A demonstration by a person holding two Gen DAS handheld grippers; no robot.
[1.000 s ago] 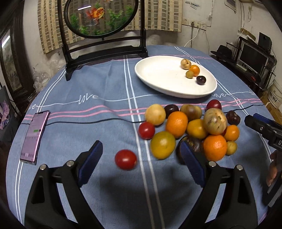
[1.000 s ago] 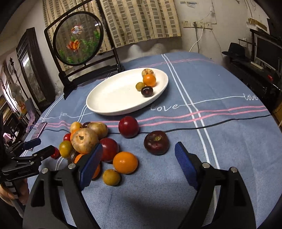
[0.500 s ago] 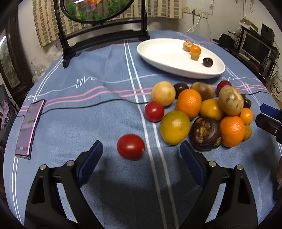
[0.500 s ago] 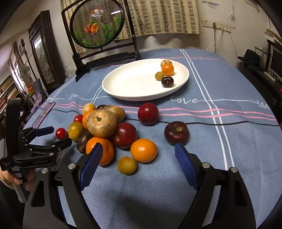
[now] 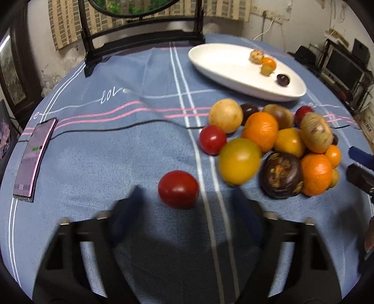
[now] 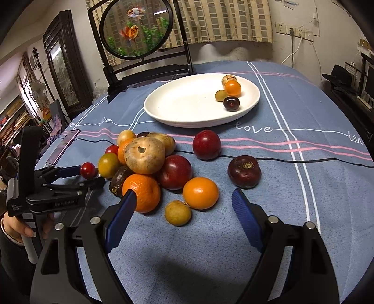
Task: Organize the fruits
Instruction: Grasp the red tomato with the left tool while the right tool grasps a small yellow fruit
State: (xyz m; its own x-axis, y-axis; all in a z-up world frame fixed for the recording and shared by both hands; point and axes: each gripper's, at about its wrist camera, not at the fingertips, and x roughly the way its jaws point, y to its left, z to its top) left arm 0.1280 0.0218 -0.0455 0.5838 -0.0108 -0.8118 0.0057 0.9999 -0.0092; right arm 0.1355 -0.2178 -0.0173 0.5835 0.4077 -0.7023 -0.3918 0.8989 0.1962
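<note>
While four small fruits sit at one end of the glossy white oval plate (image 6: 187, 110), the heap of fruit (image 6: 145, 163) lies on the blue cloth (image 5: 93, 152) before it. The left gripper (image 5: 187, 210) has come lower, its blurred jaws just narrowing around a smooth red tomato (image 5: 178, 189), not yet touching. The right gripper (image 6: 184, 208) stands wide, holding nothing.

Checked curtain (image 6: 224, 21) on a stained wall (image 6: 254, 50); perhaps shelving (image 6: 11, 117) left.
</note>
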